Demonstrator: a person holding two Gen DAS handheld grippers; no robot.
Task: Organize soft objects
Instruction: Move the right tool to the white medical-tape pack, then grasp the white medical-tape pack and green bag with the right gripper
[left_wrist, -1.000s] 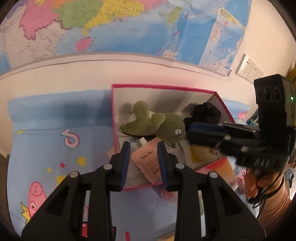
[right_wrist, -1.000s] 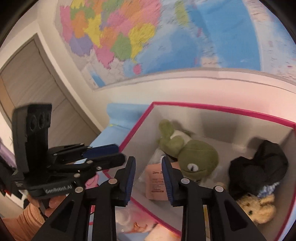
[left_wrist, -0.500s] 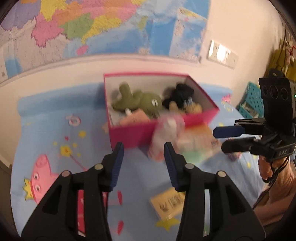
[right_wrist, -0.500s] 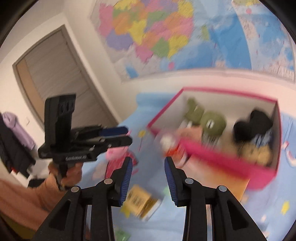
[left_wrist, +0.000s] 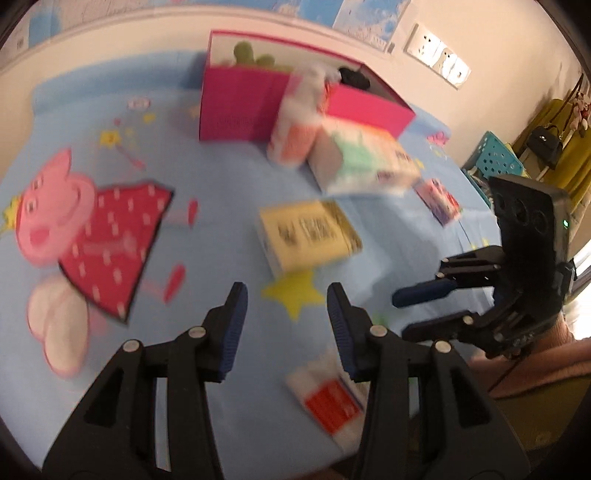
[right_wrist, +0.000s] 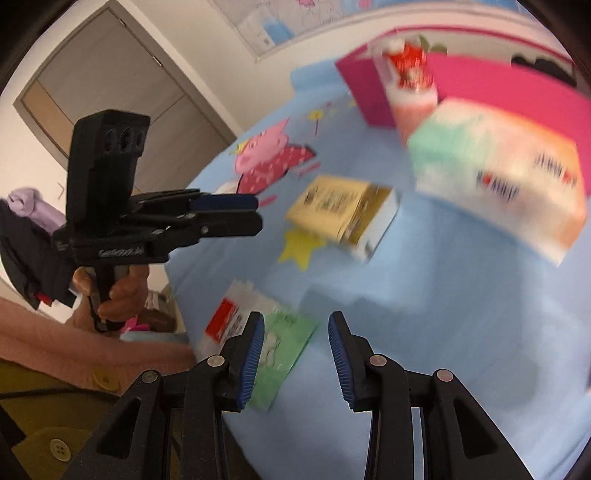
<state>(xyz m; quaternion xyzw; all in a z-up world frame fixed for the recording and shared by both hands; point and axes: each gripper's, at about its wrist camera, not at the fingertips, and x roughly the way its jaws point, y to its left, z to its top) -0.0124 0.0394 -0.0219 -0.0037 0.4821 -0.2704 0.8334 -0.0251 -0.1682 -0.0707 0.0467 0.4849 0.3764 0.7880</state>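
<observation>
I am holding my left gripper (left_wrist: 284, 321) and right gripper (right_wrist: 295, 345) over the blue sheet (left_wrist: 207, 236) — both with jaws apart, nothing between them. The soft packs are lying loose: a yellow pack (left_wrist: 308, 232) ahead, a big tissue pack (right_wrist: 498, 170) beside the pink box (left_wrist: 240, 99) — plush toys inside.

Pink box (left_wrist: 255, 107) upright, open-topped, on blue sheet; green plush (left_wrist: 255, 55) and black plush (left_wrist: 352, 77) inside.
</observation>
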